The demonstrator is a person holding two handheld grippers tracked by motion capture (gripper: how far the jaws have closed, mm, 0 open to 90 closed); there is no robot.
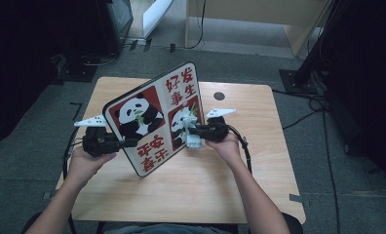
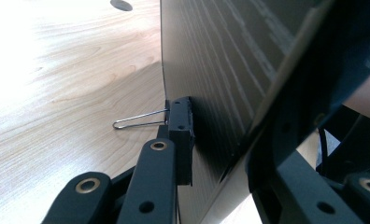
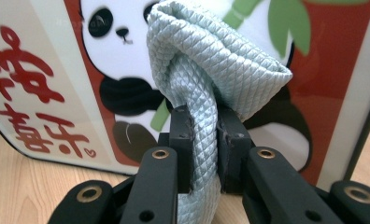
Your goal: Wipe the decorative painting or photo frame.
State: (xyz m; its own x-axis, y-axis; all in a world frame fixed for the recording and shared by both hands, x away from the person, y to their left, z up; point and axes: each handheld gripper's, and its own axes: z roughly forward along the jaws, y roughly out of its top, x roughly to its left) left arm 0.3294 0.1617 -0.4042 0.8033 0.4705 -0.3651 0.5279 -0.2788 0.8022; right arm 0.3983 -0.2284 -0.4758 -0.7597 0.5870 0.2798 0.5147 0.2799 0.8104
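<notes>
two grips: left jaws clamp panda board (image 1: 152, 119) edge; right jaws pinch cloth (image 3: 206, 88) vs board.

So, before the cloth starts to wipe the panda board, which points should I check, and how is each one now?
1. Left gripper clamped on the panda board edge: ok.
2. Right gripper shut on the folded cloth: ok.
3. Cloth at the printed face, by the panda picture: ok; whether it touches, cannot tell.
4. Board held up, its lower corner on the table: cannot tell if it rests there.
5. Wire clip behind the board, clear of the cloth: ok.
</notes>
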